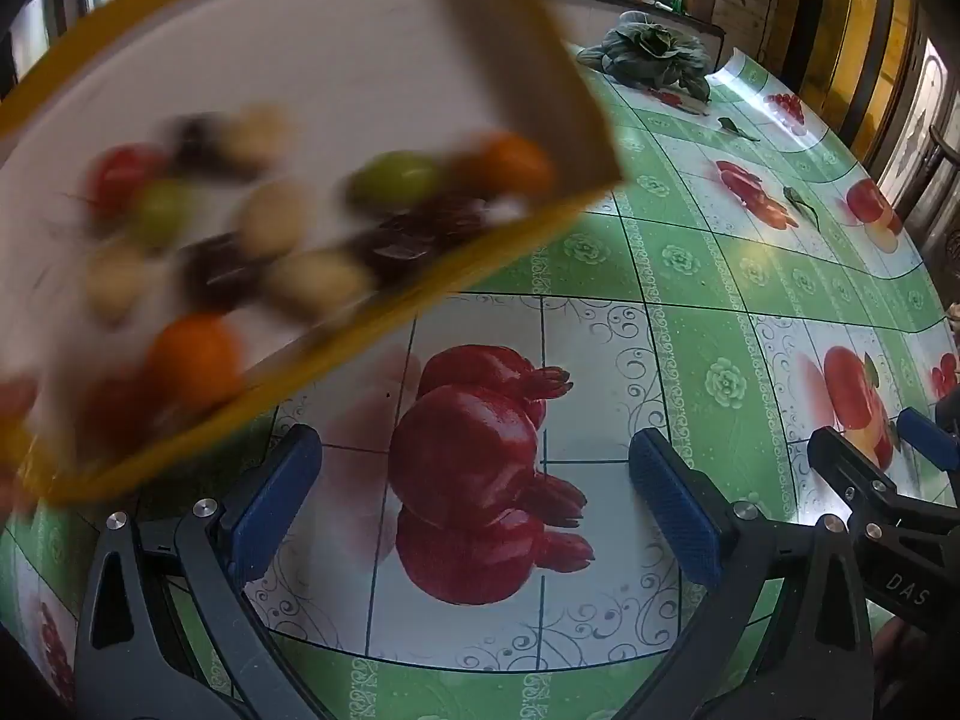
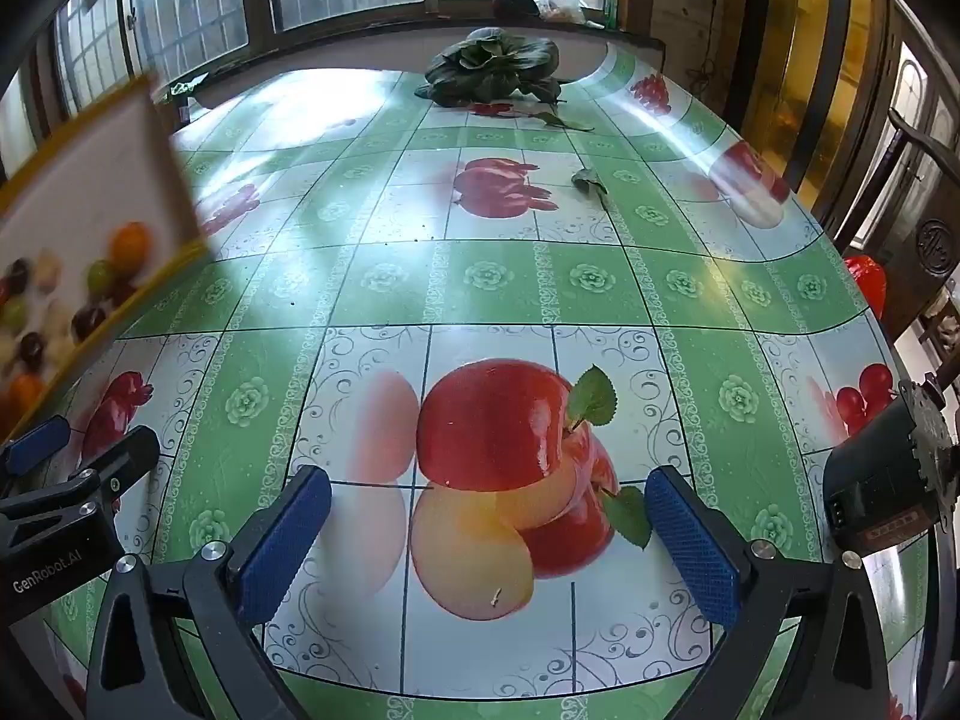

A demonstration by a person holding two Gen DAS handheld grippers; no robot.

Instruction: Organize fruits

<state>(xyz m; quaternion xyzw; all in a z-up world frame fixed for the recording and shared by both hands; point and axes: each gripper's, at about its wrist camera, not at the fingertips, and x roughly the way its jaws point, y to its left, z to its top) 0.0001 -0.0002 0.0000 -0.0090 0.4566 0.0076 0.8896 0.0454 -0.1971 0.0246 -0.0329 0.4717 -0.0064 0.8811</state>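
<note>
Tray (image 1: 528, 60): yellow-rimmed, white floor, tilted and blurred at left above the oilcloth table (image 2: 492, 276); who holds it not visible.
Fruit (image 1: 396, 177): small round pcs, orange, green, red, dark, pale, loose in tray.
Handling: prob. light, smooth, roll easily, bruisable; pinch across middle, gently.
Left gripper (image 1: 474, 495): spread wide, empty.
Right gripper (image 2: 489, 522): spread wide, empty.

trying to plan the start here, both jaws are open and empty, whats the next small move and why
Probably hold both grippers where they are until the tray settles. It looks blurred and tilted above the tablecloth, fruit bunched at its lower edge, so nothing is steady enough for the left gripper or right gripper to grasp.
</note>
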